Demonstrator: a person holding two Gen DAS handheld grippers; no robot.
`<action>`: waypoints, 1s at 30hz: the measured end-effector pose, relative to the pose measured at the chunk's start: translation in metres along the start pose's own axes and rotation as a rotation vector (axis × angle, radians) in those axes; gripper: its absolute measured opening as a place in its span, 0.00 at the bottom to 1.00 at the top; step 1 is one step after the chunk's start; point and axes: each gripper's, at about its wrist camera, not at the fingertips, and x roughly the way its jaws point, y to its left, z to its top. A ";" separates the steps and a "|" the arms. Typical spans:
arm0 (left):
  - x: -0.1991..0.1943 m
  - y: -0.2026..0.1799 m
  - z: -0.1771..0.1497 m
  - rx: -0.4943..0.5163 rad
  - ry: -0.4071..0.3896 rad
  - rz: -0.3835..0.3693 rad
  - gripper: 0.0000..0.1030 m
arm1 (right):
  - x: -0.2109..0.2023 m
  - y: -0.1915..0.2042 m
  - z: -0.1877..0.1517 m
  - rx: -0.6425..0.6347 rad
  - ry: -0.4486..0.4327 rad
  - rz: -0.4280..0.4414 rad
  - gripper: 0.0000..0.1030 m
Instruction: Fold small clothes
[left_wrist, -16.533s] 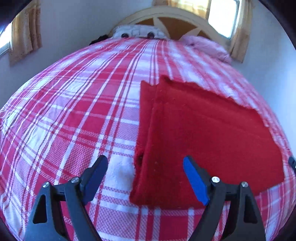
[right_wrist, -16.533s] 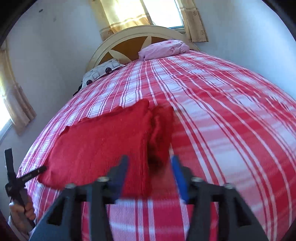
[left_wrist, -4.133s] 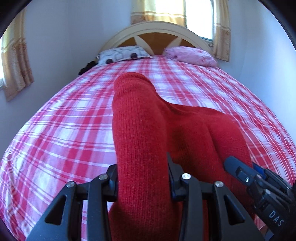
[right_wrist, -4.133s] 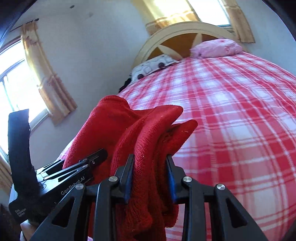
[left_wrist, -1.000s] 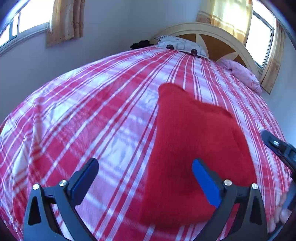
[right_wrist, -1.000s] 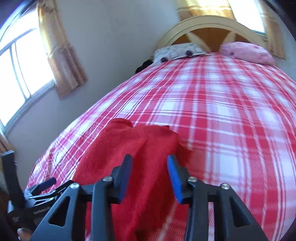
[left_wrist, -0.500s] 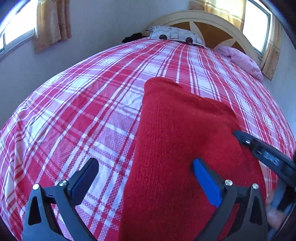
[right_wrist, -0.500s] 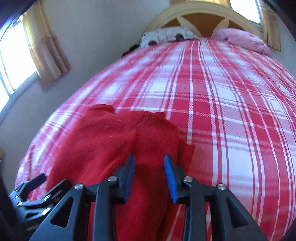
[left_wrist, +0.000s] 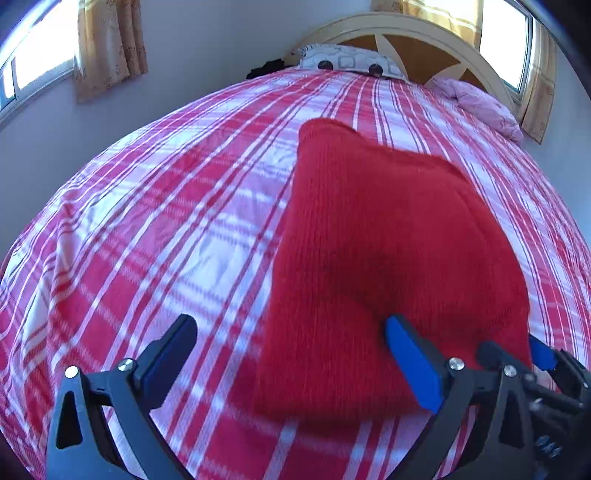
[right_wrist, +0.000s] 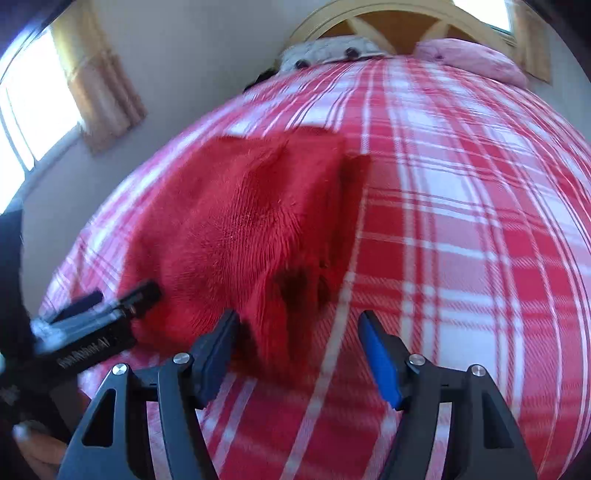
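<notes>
A folded red knitted garment lies flat on the red and white plaid bedspread. It also shows in the right wrist view, with its layered edges toward the right. My left gripper is open and empty, hovering over the garment's near left corner. My right gripper is open and empty, just above the garment's near right corner. The right gripper shows at the lower right of the left wrist view. The left gripper shows at the left of the right wrist view.
The bed's arched wooden headboard stands at the far end with a patterned pillow and a pink pillow. Curtained windows are on the left wall and behind the headboard. The wall runs close along the bed's left side.
My right gripper has opened and let go of the garment's corner. Both grippers have drawn back a little toward the near edge. The garment now lies flat and folded.
</notes>
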 end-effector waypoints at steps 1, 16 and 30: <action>-0.008 0.000 -0.005 0.000 -0.013 0.003 1.00 | -0.011 -0.001 -0.002 0.025 -0.019 0.006 0.65; -0.099 0.094 0.007 -0.054 -0.043 -0.137 1.00 | -0.083 0.113 -0.041 0.350 0.119 0.200 0.67; -0.228 0.220 0.008 -0.157 -0.372 0.087 1.00 | -0.169 0.205 -0.024 0.188 -0.144 0.334 0.68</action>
